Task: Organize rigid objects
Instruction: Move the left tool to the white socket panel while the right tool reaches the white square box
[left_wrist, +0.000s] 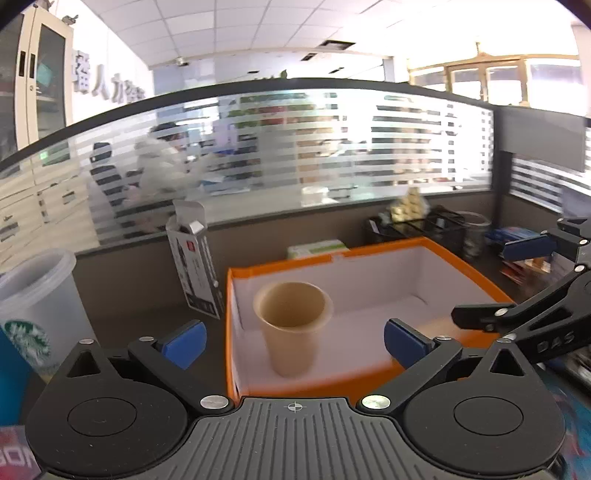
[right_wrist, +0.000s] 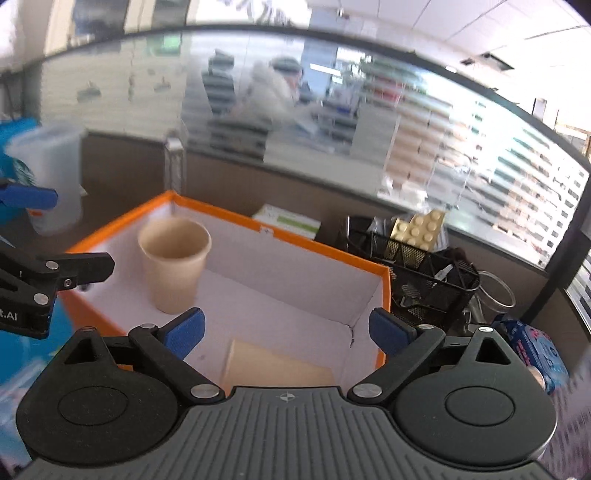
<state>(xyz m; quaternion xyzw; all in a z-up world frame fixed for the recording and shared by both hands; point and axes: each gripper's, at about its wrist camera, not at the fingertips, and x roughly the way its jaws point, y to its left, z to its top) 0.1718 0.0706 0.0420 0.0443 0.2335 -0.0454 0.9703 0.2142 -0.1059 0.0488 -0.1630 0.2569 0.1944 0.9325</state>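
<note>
An orange-edged box with a white inside (left_wrist: 373, 254) (right_wrist: 384, 280) stands on the desk. A tan paper cup (left_wrist: 291, 325) (right_wrist: 173, 266) stands upright inside it at the left end. A flat tan cardboard piece (right_wrist: 273, 365) lies on the box floor near the right gripper. My left gripper (left_wrist: 291, 341) is open and empty, its jaws either side of the cup, just short of it. My right gripper (right_wrist: 286, 330) is open and empty above the box's near right part. Each gripper shows at the edge of the other's view.
A frosted Starbucks cup (left_wrist: 33, 306) (right_wrist: 51, 177) stands left of the box. A tall opened carton (left_wrist: 195, 258) stands behind the box's left corner. A black mesh organizer (right_wrist: 417, 280) with a yellow brick plate sits at the right. A green-white packet (right_wrist: 288, 221) lies behind the box.
</note>
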